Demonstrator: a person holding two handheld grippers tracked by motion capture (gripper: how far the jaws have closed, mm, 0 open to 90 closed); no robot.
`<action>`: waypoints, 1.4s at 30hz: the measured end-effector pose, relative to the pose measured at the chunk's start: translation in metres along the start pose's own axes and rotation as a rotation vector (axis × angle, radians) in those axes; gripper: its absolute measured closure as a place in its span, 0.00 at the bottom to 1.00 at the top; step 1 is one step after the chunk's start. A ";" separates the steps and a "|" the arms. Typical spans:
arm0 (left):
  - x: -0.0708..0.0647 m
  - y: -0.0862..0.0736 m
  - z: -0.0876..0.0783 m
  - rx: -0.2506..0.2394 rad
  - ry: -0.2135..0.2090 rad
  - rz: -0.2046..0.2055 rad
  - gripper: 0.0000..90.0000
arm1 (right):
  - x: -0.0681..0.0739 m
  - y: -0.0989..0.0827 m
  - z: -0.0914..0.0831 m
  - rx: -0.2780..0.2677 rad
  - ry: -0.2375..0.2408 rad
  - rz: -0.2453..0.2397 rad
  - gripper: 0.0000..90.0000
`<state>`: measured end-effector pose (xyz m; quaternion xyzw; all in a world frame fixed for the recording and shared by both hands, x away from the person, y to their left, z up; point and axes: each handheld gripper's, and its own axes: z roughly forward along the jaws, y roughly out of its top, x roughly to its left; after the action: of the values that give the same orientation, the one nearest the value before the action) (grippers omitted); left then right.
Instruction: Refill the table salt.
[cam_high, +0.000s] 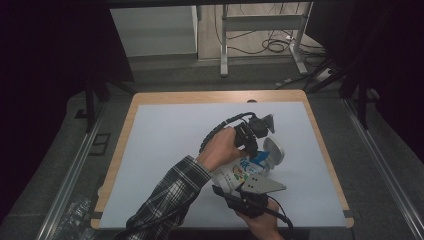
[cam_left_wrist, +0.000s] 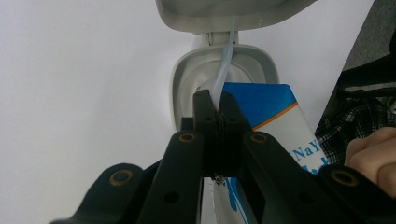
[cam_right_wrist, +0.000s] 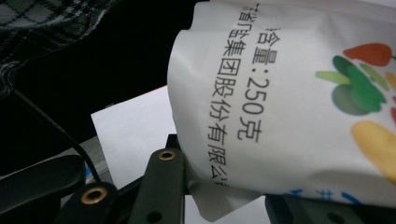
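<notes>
At five o'clock on the surface (cam_high: 165, 140), my right hand-held gripper (cam_high: 243, 194) clamps the bag (cam_high: 235, 175); my left hand-held gripper (cam_left_wrist: 217, 112), fully closed, pinches its strip (cam_left_wrist: 223, 74) over the container (cam_left_wrist: 187, 79). A hard pull could spill the contents.

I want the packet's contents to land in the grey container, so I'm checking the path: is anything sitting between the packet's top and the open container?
Nothing visible does. The left gripper pinches the packet by its top edge right at the rim of the grey container, whose lid is swung back.
</notes>
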<state>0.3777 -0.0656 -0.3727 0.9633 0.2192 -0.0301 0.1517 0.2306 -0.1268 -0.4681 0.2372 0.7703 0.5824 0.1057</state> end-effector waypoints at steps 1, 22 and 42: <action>0.000 0.000 0.000 0.000 0.000 0.001 0.99 | 0.000 0.000 0.000 -0.002 0.000 0.000 0.81; 0.000 -0.003 0.000 -0.017 0.005 0.001 0.99 | 0.001 -0.003 0.002 0.020 -0.009 -0.029 0.81; 0.001 -0.010 -0.003 -0.058 -0.010 -0.003 0.99 | 0.004 -0.009 0.006 0.060 -0.032 -0.076 0.81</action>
<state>0.3746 -0.0554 -0.3728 0.9581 0.2207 -0.0287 0.1805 0.2279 -0.1214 -0.4782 0.2202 0.7942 0.5506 0.1326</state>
